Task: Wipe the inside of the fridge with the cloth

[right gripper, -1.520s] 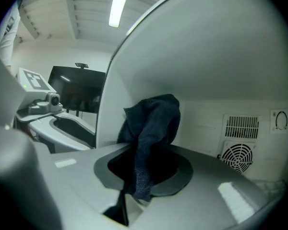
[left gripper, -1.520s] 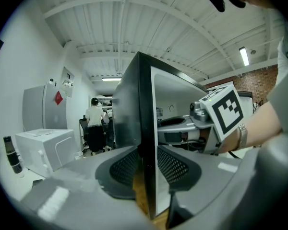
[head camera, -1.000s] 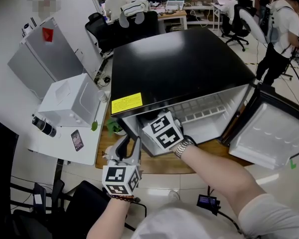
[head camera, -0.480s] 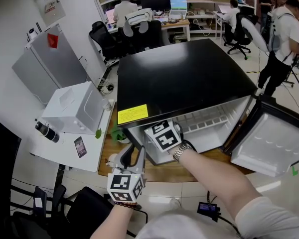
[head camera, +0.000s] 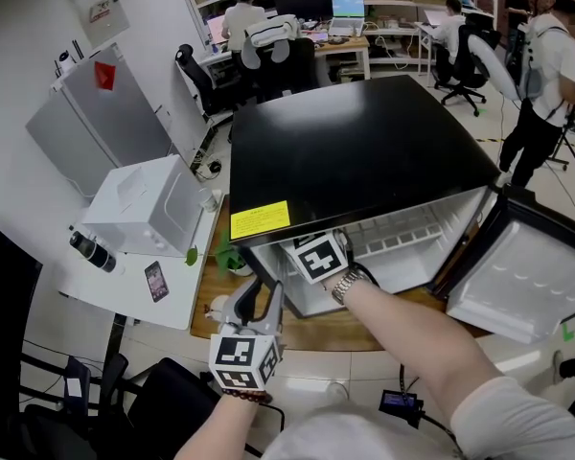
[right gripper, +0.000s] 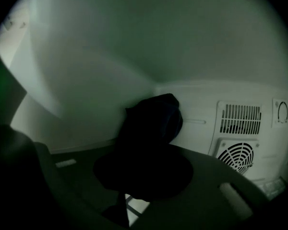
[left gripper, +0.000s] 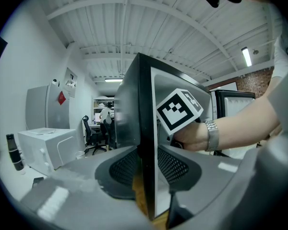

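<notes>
Pinching dark cloth [right gripper: 156, 119] between its jaws, right gripper [right gripper: 145, 150] sits inside fridge [head camera: 355, 147]; left gripper [left gripper: 146, 164] clamps fridge's side-wall edge.

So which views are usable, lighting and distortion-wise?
Right gripper view: underexposed inside the black-topped mini fridge; the dark bunched cloth is nearly a silhouette, though the white fan grille reads. Left gripper view: bright, heavy fisheye, foreground soft. Head view: evenly lit, sharp, edges bowed.
</notes>
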